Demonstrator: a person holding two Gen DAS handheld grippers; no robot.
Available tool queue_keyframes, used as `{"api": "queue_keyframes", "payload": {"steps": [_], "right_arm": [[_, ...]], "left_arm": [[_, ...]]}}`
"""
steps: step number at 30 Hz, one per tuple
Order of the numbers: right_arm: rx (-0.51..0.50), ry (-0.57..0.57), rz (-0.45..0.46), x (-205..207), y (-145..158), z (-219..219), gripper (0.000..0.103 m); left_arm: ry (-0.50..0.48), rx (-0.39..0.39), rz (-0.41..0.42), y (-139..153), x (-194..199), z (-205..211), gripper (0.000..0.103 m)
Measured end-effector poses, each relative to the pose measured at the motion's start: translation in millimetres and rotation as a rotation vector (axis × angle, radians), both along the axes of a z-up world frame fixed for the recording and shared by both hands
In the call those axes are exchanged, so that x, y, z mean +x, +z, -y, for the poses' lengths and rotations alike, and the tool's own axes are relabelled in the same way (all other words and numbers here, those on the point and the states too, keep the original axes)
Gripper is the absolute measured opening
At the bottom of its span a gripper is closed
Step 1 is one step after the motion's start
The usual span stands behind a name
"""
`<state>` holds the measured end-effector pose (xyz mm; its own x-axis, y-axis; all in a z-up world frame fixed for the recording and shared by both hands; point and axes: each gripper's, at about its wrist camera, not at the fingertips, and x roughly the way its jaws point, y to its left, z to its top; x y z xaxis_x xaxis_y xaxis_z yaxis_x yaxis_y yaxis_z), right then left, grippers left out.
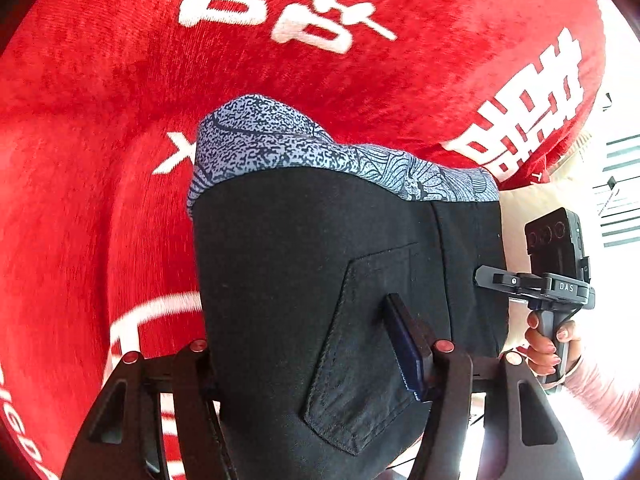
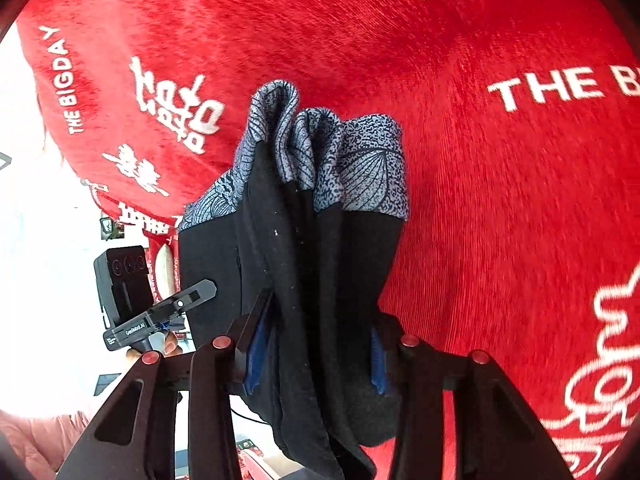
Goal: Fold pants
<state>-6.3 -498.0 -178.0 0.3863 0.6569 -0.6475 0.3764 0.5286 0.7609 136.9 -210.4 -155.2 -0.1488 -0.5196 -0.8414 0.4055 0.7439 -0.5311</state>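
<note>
Red plush blanket (image 1: 100, 128) with white lettering fills background. Black pants (image 1: 304, 264) with blue-grey patterned cuffs (image 2: 360, 168) hang above it, bunched between both tools. Left gripper (image 1: 316, 364) pinches pocket side of fabric; right gripper (image 2: 316, 360) clamps gathered layers, blue pads (image 2: 378, 364) pressing. Both angle downward. Hand (image 1: 546, 344) wraps handle marked "DAS". Blanket reads "THE BIGDAY".

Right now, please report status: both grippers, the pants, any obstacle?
Left gripper shut on pants. Right gripper shut on bunched pants, patterned cuffs hanging. Red blanket below. No obstacle seen.
</note>
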Motion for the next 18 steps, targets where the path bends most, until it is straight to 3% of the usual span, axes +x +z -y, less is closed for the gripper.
{"api": "queue_keyframes", "payload": {"steps": [4, 10, 18], "right_arm": [[-0.008, 0.021, 0.007, -21, 11, -7, 0.045], [-0.016, 0.026, -0.003, -58, 12, -23, 0.045], [-0.032, -0.037, -0.02, -94, -10, -44, 0.045]], "left_arm": [[0.024, 0.018, 0.021, 12, -28, -4, 0.064], [0.017, 0.03, -0.007, 7, -60, -21, 0.064], [-0.03, 0.037, -0.001, -25, -78, -34, 0.064]]}}
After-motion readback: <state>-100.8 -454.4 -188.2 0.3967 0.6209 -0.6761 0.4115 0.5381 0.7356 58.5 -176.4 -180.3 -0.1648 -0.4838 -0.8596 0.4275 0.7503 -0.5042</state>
